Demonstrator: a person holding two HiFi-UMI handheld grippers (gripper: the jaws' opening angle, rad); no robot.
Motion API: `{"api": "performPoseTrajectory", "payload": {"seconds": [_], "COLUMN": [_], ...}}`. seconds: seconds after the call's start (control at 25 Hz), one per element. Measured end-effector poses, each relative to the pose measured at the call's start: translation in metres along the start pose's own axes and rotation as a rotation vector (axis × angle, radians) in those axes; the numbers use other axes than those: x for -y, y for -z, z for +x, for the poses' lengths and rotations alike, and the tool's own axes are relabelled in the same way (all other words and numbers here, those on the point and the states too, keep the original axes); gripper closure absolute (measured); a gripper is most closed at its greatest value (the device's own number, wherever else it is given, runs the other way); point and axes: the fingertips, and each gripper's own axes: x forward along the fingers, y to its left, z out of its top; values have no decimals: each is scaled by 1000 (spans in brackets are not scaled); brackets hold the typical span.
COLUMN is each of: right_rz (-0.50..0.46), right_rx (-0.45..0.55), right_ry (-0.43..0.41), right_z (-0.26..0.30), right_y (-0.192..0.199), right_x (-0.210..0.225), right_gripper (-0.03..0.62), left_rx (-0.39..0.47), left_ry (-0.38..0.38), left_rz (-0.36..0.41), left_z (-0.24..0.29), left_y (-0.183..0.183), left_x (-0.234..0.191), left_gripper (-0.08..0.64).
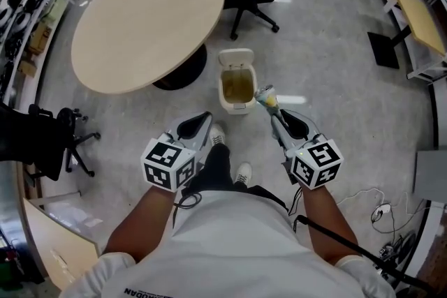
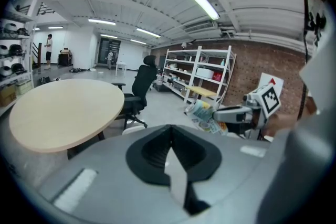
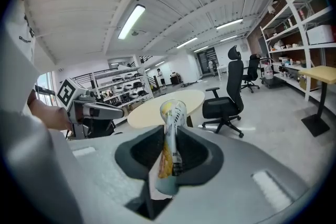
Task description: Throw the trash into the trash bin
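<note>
Two tongs: left tongs (image 1: 204,121) pressed together, empty; right tongs (image 1: 274,114) tight on a crumpled wrapper (image 1: 265,95), trash bin (image 1: 238,107) just ahead.

Cream bin (image 1: 237,107), yellow-white wrapper (image 1: 266,97), beige table (image 1: 147,21)

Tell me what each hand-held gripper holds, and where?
Right hand-held gripper: crumpled snack wrapper, pinched near its lower end. Left hand-held gripper: nothing.

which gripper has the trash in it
The right gripper, at the head view's right: its jaws pinch a crumpled yellow wrapper. The left gripper has its jaws together on nothing.
</note>
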Motion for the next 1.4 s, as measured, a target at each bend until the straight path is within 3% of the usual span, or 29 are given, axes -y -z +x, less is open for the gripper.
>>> {"api": "performPoseTrajectory", "payload": {"seconds": [0.24, 0.48, 0.64, 1.0, 1.4], "right_rz": [5, -9, -4, 46, 108], "right_rx": [-37, -108, -160, -268, -385], "right_ry": [-4, -38, -40, -20, 31], "right_z": [28, 68, 99, 169, 242], "right_y": [5, 15, 30, 65, 128], "right_x": [11, 18, 26, 49, 85], "right_gripper": [511, 511, 511, 511, 511], "left_rx": [-1, -36, -58, -162, -293], "left_ry": [0, 47, 56, 92, 171], "left_rz": [-29, 7, -11, -3, 38], "left_z": [24, 56, 80, 130, 193], "left_y": [3, 12, 19, 45, 102], "left_x": [-20, -34, -51, -88, -122], "left_gripper": [552, 552, 552, 552, 552]}}
